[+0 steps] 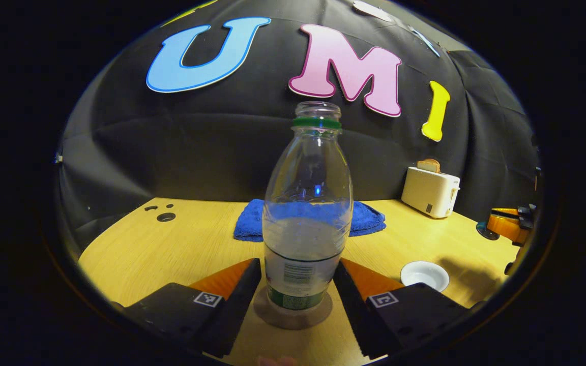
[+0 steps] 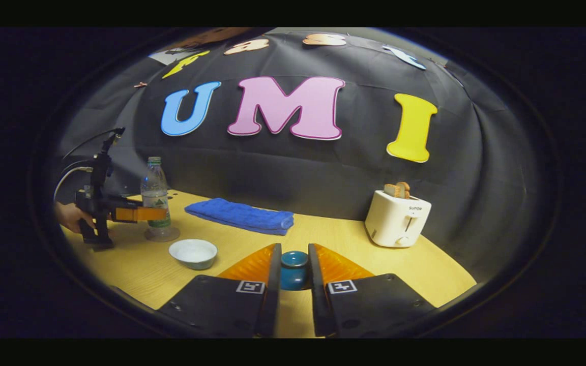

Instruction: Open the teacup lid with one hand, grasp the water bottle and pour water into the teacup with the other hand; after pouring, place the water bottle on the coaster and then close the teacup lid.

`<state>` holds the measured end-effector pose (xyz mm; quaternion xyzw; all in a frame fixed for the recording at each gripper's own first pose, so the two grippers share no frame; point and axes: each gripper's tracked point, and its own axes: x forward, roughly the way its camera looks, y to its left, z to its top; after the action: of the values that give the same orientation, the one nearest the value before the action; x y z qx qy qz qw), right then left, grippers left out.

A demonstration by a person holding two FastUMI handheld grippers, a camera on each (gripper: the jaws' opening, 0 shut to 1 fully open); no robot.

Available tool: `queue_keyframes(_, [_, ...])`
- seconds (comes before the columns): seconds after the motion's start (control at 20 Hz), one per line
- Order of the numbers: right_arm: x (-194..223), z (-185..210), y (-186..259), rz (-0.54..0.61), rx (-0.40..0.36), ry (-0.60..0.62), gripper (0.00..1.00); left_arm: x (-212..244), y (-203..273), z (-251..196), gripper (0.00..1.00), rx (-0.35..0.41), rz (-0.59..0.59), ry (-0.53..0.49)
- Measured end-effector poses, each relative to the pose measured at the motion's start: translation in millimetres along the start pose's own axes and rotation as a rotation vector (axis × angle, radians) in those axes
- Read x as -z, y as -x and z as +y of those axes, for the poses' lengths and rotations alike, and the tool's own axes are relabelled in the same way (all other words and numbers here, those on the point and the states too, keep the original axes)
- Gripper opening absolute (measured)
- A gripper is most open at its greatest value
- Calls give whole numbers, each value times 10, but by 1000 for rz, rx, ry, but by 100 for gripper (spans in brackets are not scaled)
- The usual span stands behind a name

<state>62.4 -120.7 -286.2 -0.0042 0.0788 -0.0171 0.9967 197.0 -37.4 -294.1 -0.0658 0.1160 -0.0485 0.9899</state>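
1. Teacup [image 2: 193,252]: a white cup standing uncovered on the wooden table [image 2: 333,231], its pale inside showing. Whether it holds water cannot be told from either view.
2. Teacup lid [image 2: 294,267]: the small teal piece, taken here to be the lid, is off the teacup and some way to one side of it. The lid-opening step therefore appears done, and closing the cup is still to come.
3. Right gripper [image 2: 294,246]: its fingers are drawn narrow with the teacup lid between them, both inner faces seeming to press on it, so it appears to hold the lid clear of the teacup.
4. Water bottle [image 1: 307,223]: it stands upright near the teacup, on the side away from the lid, with no cap on its neck and roughly half full.
5. Coaster [image 1: 293,317]: a round grey disc beside the teacup, directly under the bottle's base.
6. Left gripper [image 1: 298,264]: its two fingers flank the bottle's lower body. Whether they press on the bottle or stand just off it cannot be told.
7. Progress, as a judgement: the bottle on the coaster fits either a pour not yet begun or one already finished and the bottle set down. These views do not settle which. In either case the lid has yet to go back on.
8. Surroundings: beyond the teacup lie a folded blue towel [image 2: 239,216] and, farther off, a white toaster [image 2: 397,218].
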Motion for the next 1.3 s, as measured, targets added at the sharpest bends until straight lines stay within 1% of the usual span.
queue_keyframes(0.05, [-15,50,-13,-2,-10,-7,30,11,16,-10,89,4,4,-4])
queue_keyframes(0.1, [-23,105,-28,-4,-20,-12,25,19,37,-11,90,3,5,-8])
queue_keyframes(0.15, [-51,165,-47,-10,-32,-18,34,36,40,-9,89,1,7,-12])
queue_keyframes(0.2, [-73,243,-69,-14,-44,-26,34,57,54,-29,89,-1,11,-16])
queue_keyframes(0.25, [-92,323,-92,-19,-59,-36,25,67,77,-26,89,-2,14,-20])
queue_keyframes(0.3, [-106,410,-128,-23,-75,-49,34,92,99,-28,89,-5,18,-21])
queue_keyframes(0.45, [-132,707,-231,-31,-123,-80,34,147,229,-32,89,-6,33,-6])
queue_keyframes(0.5, [-112,806,-268,-30,-141,-84,30,178,290,-21,89,-17,41,-13])
queue_keyframes(0.6, [-68,1003,-339,-20,-177,-91,30,192,432,-30,89,-29,42,-29])
queue_keyframes(0.65, [-44,1084,-371,-16,-192,-95,34,192,511,-49,89,-33,42,-34])
queue_keyframes(0.7, [-24,1166,-406,-13,-206,-98,30,200,575,-66,89,-36,43,-37])
queue_keyframes(0.8, [12,1293,-467,-4,-229,-106,30,210,698,-81,89,-43,46,-35])
queue_keyframes(0.9, [59,1399,-515,9,-250,-113,25,204,803,-92,90,-54,46,-19])
queue_keyframes(0.95, [97,1463,-529,22,-267,-121,30,202,831,-99,89,-59,47,-9])
queue_keyframes(1.0, [152,1522,-545,41,-282,-128,30,209,867,-92,89,-62,45,-3])
queue_keyframes(1.05, [196,1553,-554,57,-289,-130,34,194,896,-88,89,-64,43,-2])
queue_keyframes(1.1, [222,1572,-573,65,-290,-124,25,184,908,-81,89,-67,40,-5])
queue_keyframes(1.15, [238,1577,-581,68,-290,-119,25,159,913,-76,93,-68,38,-8])
queue_keyframes(1.2, [250,1581,-587,70,-290,-117,30,159,922,-70,89,-70,35,-12])
queue_keyframes(1.3, [271,1576,-615,75,-283,-109,30,122,928,-65,89,-69,32,-9])
